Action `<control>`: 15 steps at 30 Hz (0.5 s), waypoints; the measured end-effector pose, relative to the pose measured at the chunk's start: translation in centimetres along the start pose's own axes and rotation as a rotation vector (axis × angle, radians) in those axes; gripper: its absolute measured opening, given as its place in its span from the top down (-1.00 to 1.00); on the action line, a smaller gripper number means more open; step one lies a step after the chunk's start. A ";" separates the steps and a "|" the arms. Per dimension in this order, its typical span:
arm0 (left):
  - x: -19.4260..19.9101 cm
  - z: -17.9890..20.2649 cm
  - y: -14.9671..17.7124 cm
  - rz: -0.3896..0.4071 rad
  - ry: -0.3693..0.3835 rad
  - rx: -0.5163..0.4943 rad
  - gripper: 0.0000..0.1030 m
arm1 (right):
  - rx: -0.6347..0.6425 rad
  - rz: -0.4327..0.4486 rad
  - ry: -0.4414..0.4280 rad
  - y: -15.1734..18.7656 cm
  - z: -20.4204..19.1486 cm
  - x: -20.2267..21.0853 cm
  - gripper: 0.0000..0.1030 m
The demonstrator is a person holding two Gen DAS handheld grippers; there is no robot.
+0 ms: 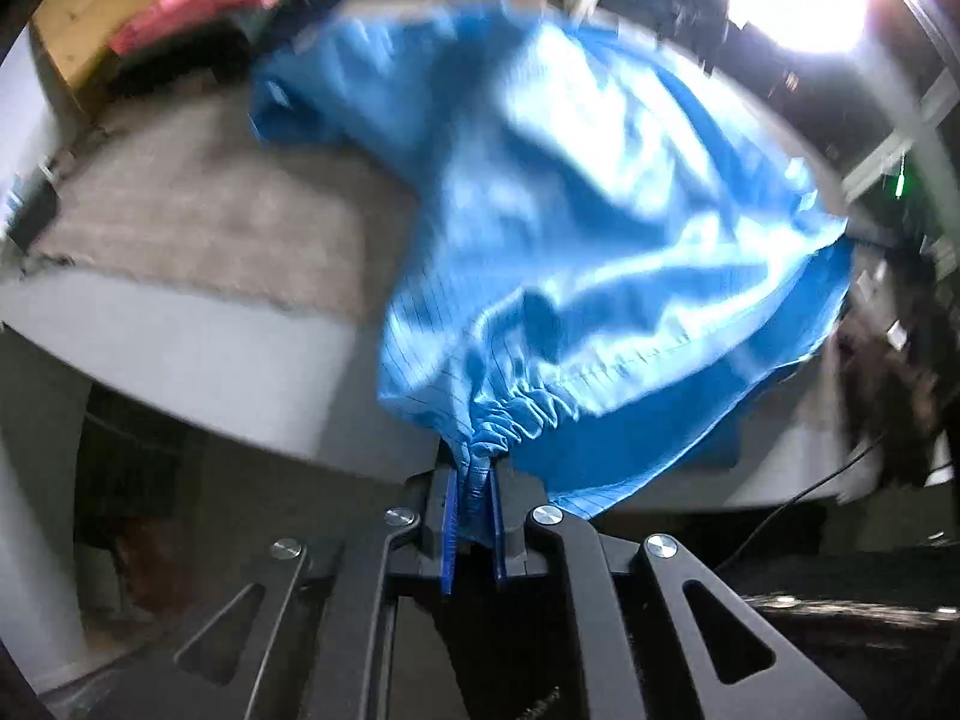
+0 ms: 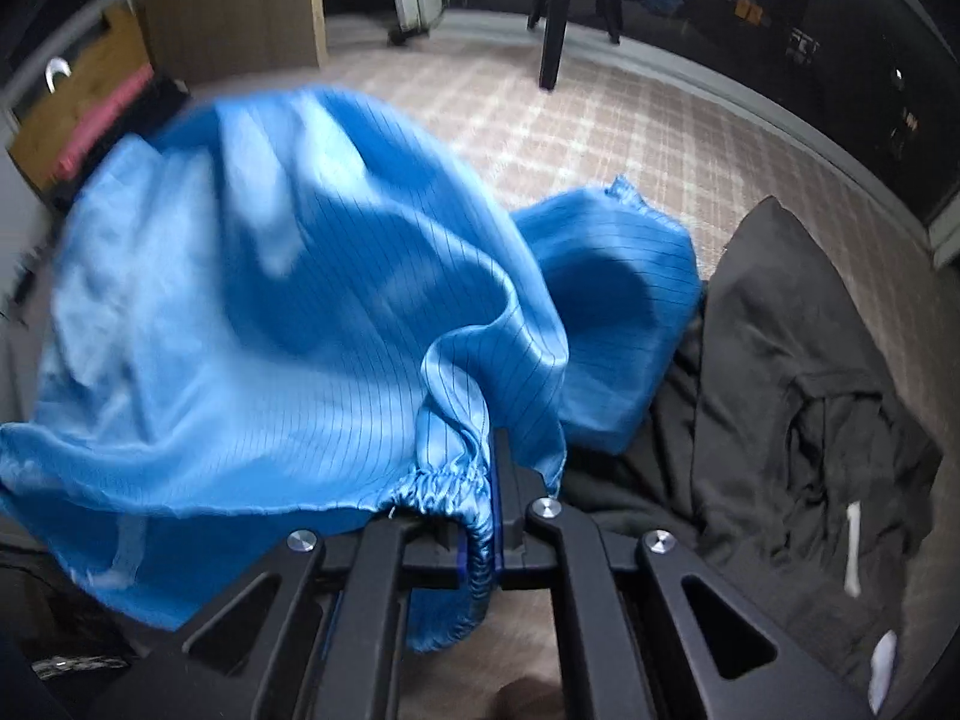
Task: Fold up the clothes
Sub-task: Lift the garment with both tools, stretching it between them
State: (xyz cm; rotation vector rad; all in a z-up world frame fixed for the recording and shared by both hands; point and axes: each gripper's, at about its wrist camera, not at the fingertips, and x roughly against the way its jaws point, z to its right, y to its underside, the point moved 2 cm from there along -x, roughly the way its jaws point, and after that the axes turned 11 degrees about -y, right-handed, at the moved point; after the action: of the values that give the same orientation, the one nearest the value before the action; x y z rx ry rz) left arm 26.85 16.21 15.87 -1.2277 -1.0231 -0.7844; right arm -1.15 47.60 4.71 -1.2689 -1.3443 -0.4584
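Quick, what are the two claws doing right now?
Left claw: closed, pinching the gathered elastic edge of the shiny blue pinstriped garment.
Right claw: closed, pinching another gathered elastic edge of the same garment.

The shiny bright-blue fabric garment (image 2: 288, 312) has thin dark pinstripes. Right of the black fingers (image 2: 510, 498) with blue pads: a plain black cloth heap (image 2: 810, 372). Beyond, a beige-and-white checked carpet (image 2: 600, 120).

No legible text, label, brand, number or sign in either wrist view. Blue garment (image 1: 600, 228) shows only thin dark pinstripes. White mark on black clothing (image 2: 852, 546) at right is too blurred to read.
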 end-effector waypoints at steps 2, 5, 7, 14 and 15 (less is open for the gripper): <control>2.0 -0.3 -0.5 0.019 -0.015 -0.016 0.85 | -0.027 0.020 -0.031 0.8 -0.9 1.3 0.92; 2.4 -0.7 -0.7 -0.002 -0.007 -0.023 0.85 | -0.070 0.031 -0.041 2.4 -2.0 3.2 0.92; 2.6 -0.9 -0.8 -0.018 0.002 -0.024 0.85 | -0.098 0.037 -0.047 3.5 -2.8 4.5 0.92; -0.6 -4.7 -11.8 0.056 0.118 -0.048 0.86 | -0.191 0.055 0.031 3.0 -3.6 2.8 0.93; -1.1 -4.4 -15.8 0.097 0.126 -0.083 0.87 | -0.199 0.097 0.077 0.8 -3.1 2.8 0.93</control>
State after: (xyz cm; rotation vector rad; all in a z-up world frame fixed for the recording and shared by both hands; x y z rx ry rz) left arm 12.92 8.81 20.57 -1.2723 -0.8295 -0.8238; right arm 1.65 46.32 7.60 -1.4584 -1.1886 -0.5786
